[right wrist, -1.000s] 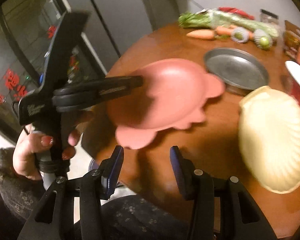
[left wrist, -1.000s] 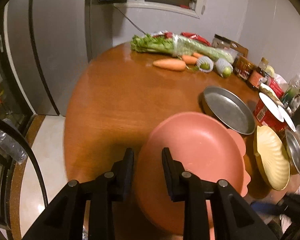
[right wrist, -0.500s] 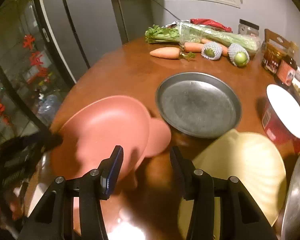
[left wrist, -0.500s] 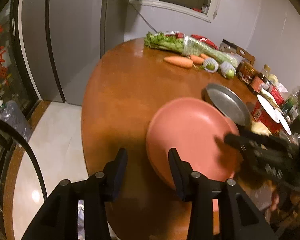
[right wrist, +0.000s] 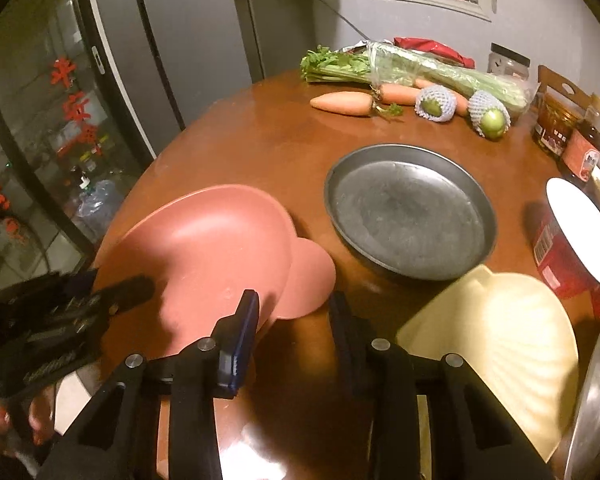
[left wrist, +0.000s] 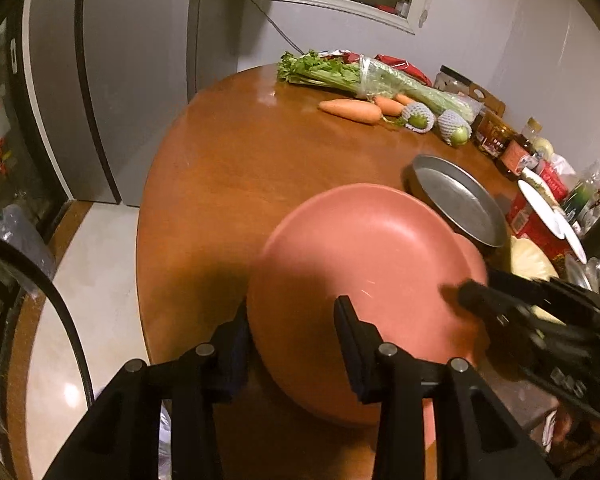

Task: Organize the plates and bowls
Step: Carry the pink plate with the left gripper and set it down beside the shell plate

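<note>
The left gripper (left wrist: 296,334) straddles the pink plate's (left wrist: 364,264) near rim, pad contact hidden. The right gripper (right wrist: 292,320), jaws just narrowed, holds nothing; its fingers cover the plate's edge.

Dim warm light, glare on the table (right wrist: 260,140), fisheye-dark corners, slight blur.

Counts on the round table (right wrist: 260,148): 2 pink plates (right wrist: 220,248), stacked, 1 grey metal pan (right wrist: 410,212), 1 cream shell-shaped plate (right wrist: 496,340). Upper right of frame: 3 carrots (right wrist: 342,103), 2 green fruits in foam netting (right wrist: 436,104), 1 bagged celery bunch (right wrist: 420,66). Jar and bottle count at the right edge was unclear. 2 grippers were in view: left gripper (left wrist: 296,344), right gripper (right wrist: 294,332).
</note>
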`<move>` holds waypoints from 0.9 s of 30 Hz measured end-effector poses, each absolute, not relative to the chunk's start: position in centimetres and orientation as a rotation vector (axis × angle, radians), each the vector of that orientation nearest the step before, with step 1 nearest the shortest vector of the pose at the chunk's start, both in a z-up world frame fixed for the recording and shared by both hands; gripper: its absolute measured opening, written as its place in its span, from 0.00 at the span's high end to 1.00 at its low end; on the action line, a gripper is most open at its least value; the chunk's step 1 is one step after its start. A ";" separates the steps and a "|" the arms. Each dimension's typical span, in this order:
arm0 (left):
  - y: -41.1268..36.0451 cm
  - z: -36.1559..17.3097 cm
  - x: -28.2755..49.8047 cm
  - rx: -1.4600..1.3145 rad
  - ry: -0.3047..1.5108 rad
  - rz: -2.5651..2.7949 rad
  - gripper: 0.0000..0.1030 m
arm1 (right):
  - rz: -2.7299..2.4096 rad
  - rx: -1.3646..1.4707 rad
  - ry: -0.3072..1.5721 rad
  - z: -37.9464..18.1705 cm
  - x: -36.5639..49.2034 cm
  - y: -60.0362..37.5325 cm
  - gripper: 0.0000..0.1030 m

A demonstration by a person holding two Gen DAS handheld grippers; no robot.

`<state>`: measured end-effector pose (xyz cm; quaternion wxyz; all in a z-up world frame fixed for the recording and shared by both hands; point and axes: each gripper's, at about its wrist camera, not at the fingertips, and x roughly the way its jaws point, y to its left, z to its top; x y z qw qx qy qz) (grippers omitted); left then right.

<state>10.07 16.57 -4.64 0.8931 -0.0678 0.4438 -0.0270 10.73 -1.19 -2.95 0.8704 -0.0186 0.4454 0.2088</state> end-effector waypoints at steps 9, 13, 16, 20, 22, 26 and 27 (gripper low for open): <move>16.4 -4.7 11.4 -0.104 0.918 -0.052 0.61 | 0.466 0.013 0.958 -3.3 9.4 -1.6 0.58; 17.1 -4.5 11.3 -0.121 0.902 0.006 0.56 | 0.453 0.031 0.960 -3.1 9.2 -2.1 0.57; 17.7 -3.9 10.8 -0.142 0.862 0.024 0.52 | 0.428 0.034 0.932 -2.6 8.8 -2.7 0.57; 18.0 -2.3 9.7 -0.159 0.810 0.049 0.50 | 0.424 0.053 0.904 -1.8 8.2 -3.6 0.57; 17.7 -1.1 8.9 -0.153 0.777 0.049 0.46 | 0.426 0.057 0.887 -1.3 7.8 -4.0 0.57; 16.5 0.9 7.5 -0.142 0.736 0.034 0.40 | 0.421 0.071 0.857 -0.4 6.6 -5.4 0.57; 16.0 1.3 7.2 -0.139 0.730 0.026 0.40 | 0.419 0.078 0.855 -0.2 6.2 -5.9 0.57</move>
